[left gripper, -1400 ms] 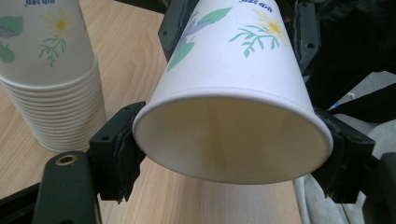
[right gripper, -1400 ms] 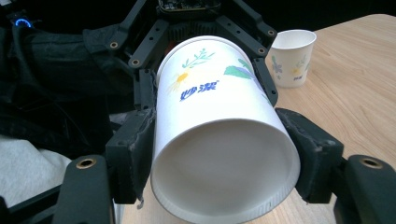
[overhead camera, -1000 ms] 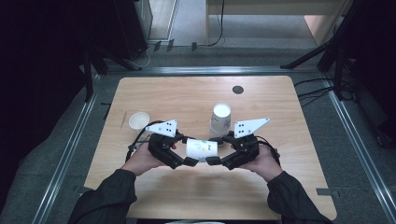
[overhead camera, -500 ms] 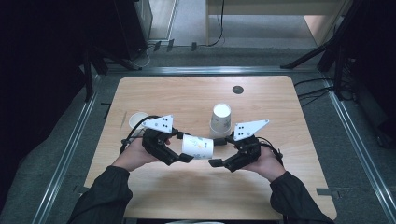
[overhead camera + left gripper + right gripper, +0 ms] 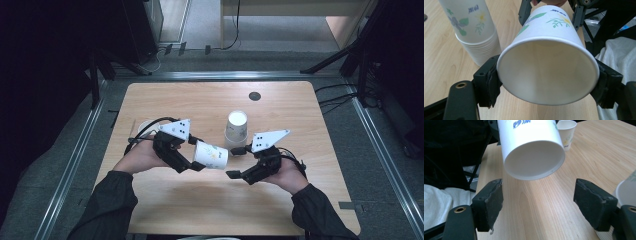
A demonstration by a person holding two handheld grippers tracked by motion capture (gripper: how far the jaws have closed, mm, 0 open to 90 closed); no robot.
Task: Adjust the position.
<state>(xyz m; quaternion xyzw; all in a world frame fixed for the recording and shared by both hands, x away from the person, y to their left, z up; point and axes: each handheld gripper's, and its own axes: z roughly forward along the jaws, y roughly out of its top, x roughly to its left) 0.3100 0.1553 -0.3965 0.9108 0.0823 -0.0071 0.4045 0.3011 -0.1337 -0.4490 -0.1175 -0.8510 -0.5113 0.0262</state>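
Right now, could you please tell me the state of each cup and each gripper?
Held cup: on its side in the air, clamped near its rim by the left gripper.
Cup stack: upside down on the table.
Single cup: upright, empty.
Right gripper: jaws just opened, off the held cup.

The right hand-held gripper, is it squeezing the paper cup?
No, the right hand-held gripper has its jaws wide apart with bare table between them, and the paper cup hangs beyond them, untouched by its pads.
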